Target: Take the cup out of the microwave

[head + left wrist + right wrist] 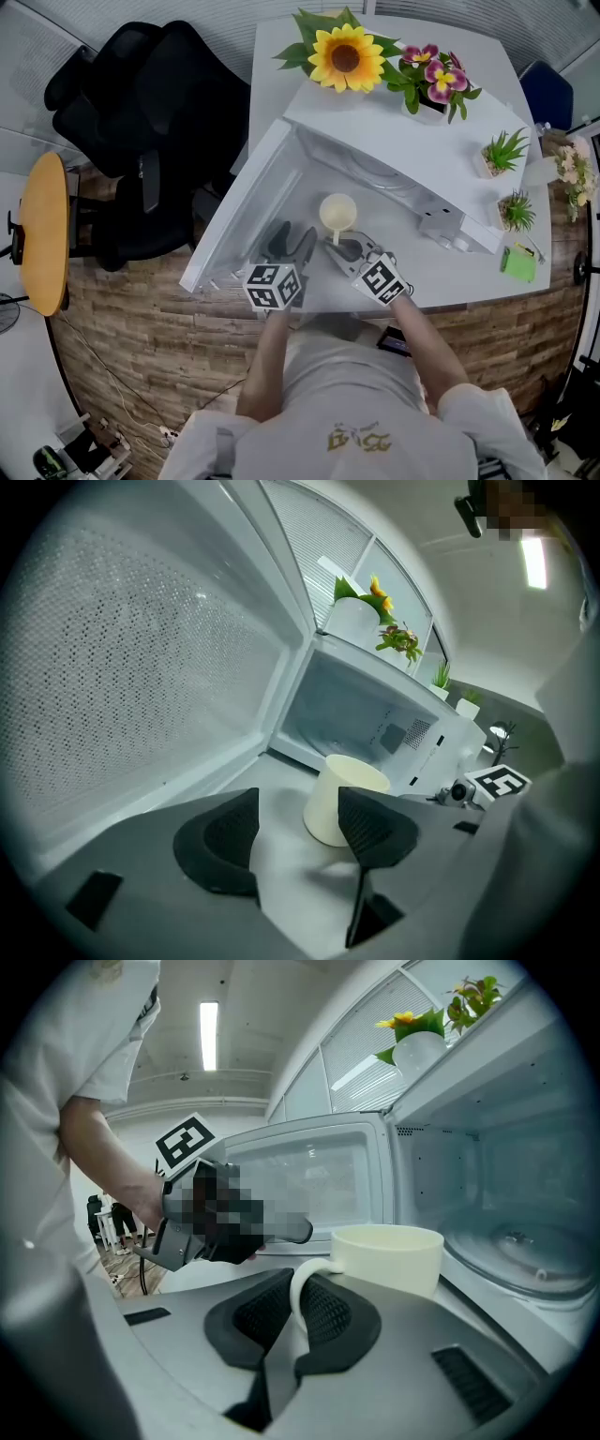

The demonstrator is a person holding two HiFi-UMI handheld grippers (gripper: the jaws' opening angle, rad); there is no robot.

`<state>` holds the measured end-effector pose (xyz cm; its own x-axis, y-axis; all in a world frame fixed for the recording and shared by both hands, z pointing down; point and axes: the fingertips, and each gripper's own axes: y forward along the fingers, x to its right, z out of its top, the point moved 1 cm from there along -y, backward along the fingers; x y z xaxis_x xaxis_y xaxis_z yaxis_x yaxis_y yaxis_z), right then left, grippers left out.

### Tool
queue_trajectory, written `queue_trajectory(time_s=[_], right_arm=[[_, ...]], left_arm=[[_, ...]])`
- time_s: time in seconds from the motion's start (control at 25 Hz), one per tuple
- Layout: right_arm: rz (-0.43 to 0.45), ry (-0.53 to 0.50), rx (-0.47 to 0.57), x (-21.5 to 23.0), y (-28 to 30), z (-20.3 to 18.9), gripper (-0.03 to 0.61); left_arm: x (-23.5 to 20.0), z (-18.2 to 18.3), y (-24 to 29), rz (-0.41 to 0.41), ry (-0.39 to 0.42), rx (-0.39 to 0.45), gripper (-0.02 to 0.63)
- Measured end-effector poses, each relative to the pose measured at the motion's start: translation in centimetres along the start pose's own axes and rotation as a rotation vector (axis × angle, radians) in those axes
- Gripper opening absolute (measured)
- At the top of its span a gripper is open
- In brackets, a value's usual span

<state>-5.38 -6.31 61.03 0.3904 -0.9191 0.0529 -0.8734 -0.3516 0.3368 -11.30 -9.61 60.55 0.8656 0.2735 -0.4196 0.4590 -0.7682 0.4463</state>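
Head view: both forearms (267,361) reach forward, right tongs (338,247) pinch the cup (338,212) by its handle (298,1283), left tongs (292,246) spread.

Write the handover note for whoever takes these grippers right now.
Right gripper: shut on the handle of the cup.
Left gripper: open, empty, beside the cup.
Cup: out of the microwave, low over the table in front of the open door; contact unclear.
Done: cup removed. Left: set it down, release.
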Motion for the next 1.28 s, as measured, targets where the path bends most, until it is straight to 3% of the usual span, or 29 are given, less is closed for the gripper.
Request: queue_trajectory(time_s=[0.6, 1.08, 1.28], right_arm=[[-0.033, 0.036, 0.006, 1.0, -1.2, -1.5, 0.042], [-0.082, -0.001, -0.050, 1.0, -1.8, -2.0, 0.083], [-0.091, -0.072, -0.122, 0.9, -2.0, -2.4, 0.104]], left_arm=[[0.3, -0.5, 0.0, -0.008, -0.010, -0.003, 0.265], [2.0, -0.6, 0.2, -0.033, 0.034, -0.018, 0.265], [1.9, -0.8, 0.0, -0.031, 0.033, -0.023, 0.265]])
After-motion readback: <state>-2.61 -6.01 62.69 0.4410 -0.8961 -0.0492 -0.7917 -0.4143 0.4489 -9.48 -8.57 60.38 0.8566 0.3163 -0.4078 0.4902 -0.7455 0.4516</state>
